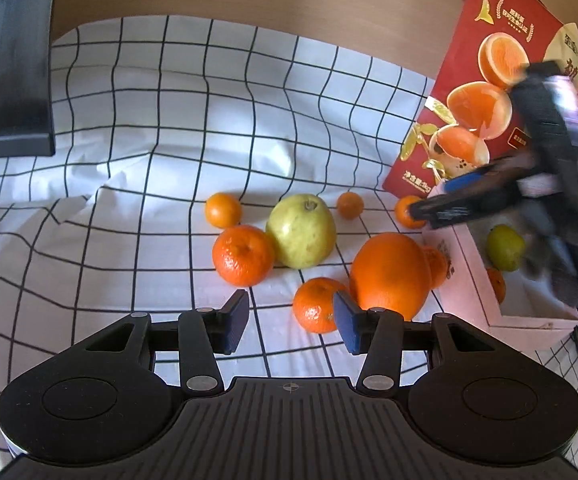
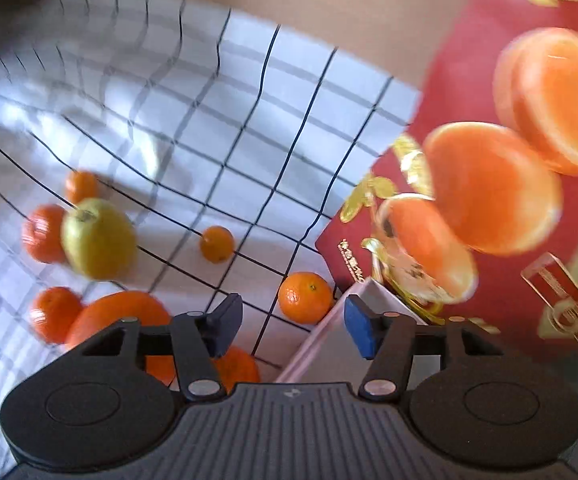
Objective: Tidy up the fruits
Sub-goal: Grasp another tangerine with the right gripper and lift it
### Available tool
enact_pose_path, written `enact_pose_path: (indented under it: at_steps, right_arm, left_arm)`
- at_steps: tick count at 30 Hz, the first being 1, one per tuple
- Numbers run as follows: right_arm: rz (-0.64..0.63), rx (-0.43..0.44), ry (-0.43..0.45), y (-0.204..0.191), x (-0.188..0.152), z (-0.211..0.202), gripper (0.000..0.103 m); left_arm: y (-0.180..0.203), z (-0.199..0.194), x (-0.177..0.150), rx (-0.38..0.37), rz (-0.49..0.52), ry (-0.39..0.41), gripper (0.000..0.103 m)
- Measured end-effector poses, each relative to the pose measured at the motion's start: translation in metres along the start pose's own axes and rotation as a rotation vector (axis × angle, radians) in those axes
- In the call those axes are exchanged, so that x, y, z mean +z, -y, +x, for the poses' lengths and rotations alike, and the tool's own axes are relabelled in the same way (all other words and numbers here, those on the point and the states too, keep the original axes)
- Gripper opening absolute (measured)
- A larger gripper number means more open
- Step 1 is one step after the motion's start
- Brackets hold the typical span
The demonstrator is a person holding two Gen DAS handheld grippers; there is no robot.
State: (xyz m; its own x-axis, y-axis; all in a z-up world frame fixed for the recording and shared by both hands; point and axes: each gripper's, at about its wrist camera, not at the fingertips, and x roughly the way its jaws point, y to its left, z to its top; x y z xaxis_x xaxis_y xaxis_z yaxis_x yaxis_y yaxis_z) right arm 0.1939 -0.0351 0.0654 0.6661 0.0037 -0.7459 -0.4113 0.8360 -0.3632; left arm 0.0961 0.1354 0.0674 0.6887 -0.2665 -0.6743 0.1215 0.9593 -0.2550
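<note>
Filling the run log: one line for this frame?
left gripper: open, empty | right gripper: open, empty, over white open box | large yellow-green pear: on checked cloth

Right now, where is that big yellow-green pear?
In the left wrist view the pear lies on the checked cloth near the middle, touching a mandarin on its left, with the large orange to its right.

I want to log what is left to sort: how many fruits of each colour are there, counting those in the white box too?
Orange fruit: 8 (7 on the cloth, 1 in the white box)
Yellow-green fruit: 2 (1 on the cloth, 1 in the box)
Total: 10
</note>
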Motion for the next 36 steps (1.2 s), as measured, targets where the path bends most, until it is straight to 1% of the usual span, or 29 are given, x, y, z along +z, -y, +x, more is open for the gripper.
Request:
enact_pose_path:
  at_steps: [4,6,9,10,13,14,15,16,17,20,23,27,30,33,36]
  right_arm:
    - [-0.021,-0.048,-0.11,-0.009,0.014,0.047,0.055]
    - [-0.072,-0.074,-0.145,-0.016,0.019,0.063,0.055]
    - [-0.17,-0.155,-0.168,-0.027,0.021,0.08,0.055]
    - [-0.183,-0.165,-0.17,-0.027,0.022,0.083,0.055]
    - [-0.195,-0.158,-0.174,-0.025,0.023,0.086,0.054]
    - [-0.2,-0.16,-0.175,-0.025,0.023,0.086,0.047]
    - [-0.209,-0.174,-0.171,-0.024,0.022,0.086,0.038]
    - [-0.22,-0.19,-0.161,-0.024,0.021,0.084,0.038]
    - [-0.217,-0.181,-0.159,-0.022,0.02,0.082,0.038]
    - [-0.148,-0.133,-0.144,-0.008,0.013,0.066,0.037]
    - [-0.078,-0.098,-0.092,0.001,0.008,0.04,0.037]
    - [0.03,0.023,0.013,0.01,-0.001,-0.017,0.037]
    - [0.081,0.101,0.082,0.007,-0.013,-0.063,0.037]
    - [0.118,0.162,0.114,0.003,-0.033,-0.091,0.037]
    - [0.152,0.199,0.107,-0.004,-0.064,-0.104,0.037]
  left_arm:
    - [-0.01,-0.004,-0.002,-0.01,-0.01,0.01,0.051]
    - [-0.017,-0.005,-0.003,-0.015,-0.026,0.017,0.051]
    - [-0.026,-0.004,-0.006,-0.016,-0.048,0.023,0.051]
    - [-0.028,-0.004,-0.007,-0.016,-0.052,0.022,0.051]
    - [-0.029,-0.001,-0.008,-0.008,-0.048,0.015,0.051]
    - [-0.028,-0.001,-0.008,-0.008,-0.045,0.014,0.051]
    - [-0.028,-0.001,-0.008,-0.009,-0.041,0.014,0.051]
    - [-0.026,-0.002,-0.008,-0.009,-0.038,0.014,0.051]
    - [-0.025,-0.002,-0.008,-0.007,-0.036,0.013,0.051]
    - [-0.022,-0.004,-0.009,0.003,-0.032,0.002,0.051]
    - [-0.018,-0.01,-0.012,0.016,-0.026,-0.004,0.051]
    - [-0.015,-0.018,-0.019,0.05,-0.027,-0.016,0.051]
    - [-0.013,-0.022,-0.025,0.063,-0.029,-0.031,0.051]
    - [-0.008,-0.026,-0.029,0.062,-0.005,-0.043,0.051]
    - [-0.001,-0.032,-0.033,0.051,0.037,-0.045,0.051]
